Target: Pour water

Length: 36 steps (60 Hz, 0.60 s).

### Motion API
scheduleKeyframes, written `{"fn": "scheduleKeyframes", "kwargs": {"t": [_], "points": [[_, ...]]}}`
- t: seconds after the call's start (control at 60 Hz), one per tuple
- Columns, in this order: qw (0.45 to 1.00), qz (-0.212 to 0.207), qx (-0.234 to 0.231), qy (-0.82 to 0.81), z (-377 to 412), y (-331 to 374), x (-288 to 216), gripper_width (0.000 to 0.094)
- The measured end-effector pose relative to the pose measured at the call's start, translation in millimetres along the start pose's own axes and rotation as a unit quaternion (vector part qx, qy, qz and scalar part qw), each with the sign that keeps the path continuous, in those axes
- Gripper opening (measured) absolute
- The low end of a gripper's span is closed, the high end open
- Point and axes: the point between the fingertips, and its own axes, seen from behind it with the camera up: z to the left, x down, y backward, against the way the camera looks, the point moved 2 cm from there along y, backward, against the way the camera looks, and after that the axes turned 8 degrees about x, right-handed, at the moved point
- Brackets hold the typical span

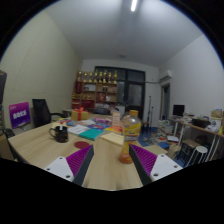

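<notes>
A wooden table (105,172) stretches ahead of me. My gripper (112,153) is open above it, its purple pads (83,162) wide apart with only bare tabletop between them. Just ahead of the right finger stands a small orange object (124,156), perhaps a cup, clear of both fingers. Right behind it stands a clear bottle (130,125) with yellowish contents and a label. A black mug (60,133) sits further off to the left on the table.
Coloured papers and small items (92,130) litter the far part of the table. A purple box (20,116) and a black chair (41,108) stand at the left. A second desk (198,128) is at the right, and shelves (100,92) line the back wall.
</notes>
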Motion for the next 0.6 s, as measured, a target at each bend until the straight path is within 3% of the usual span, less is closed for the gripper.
{"fn": "scheduleKeyframes", "kwargs": {"t": [0.3, 0.417, 0.483, 0.6], "points": [[0.997, 0.015, 0.049, -0.049, -51.3, -146.9, 22.5, 0.0821], [0.997, -0.001, 0.062, -0.039, -49.4, -185.3, 21.1, 0.0807], [0.996, 0.01, 0.074, -0.038, -50.3, -197.9, 30.2, 0.0513], [0.994, 0.005, 0.09, -0.058, -51.1, -201.8, 29.3, 0.0462]]}}
